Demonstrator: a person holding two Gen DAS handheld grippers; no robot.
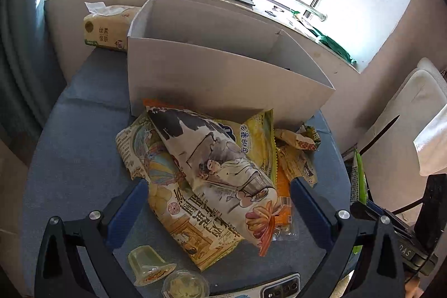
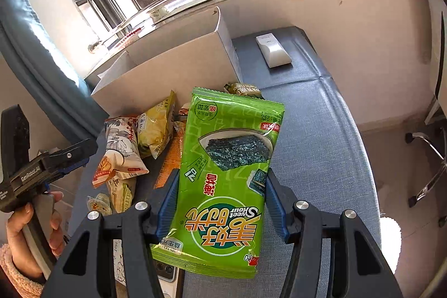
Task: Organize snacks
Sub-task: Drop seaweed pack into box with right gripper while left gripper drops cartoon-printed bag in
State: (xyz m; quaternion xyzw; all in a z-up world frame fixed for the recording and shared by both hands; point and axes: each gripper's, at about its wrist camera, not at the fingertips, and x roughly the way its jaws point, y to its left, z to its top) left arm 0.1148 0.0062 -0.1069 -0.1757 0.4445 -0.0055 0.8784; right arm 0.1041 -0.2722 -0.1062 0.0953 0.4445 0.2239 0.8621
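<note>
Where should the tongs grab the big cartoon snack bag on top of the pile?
Probably across its puffy middle, coming down from above. The cartoon bag lies slanted on top of the other packets, and the open left tongs already straddle its lower half, one finger at each long side. Its flat sealed ends look thin and slippery.

Green seaweed packet point(image 2: 229, 175) lifted, snack bags point(image 1: 212, 175) piled beside box point(image 1: 223, 74)

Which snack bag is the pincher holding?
The green seaweed bag. The right gripper is clamped on its sides and holds it up, while the other bags lie in a pile by the box.
</note>
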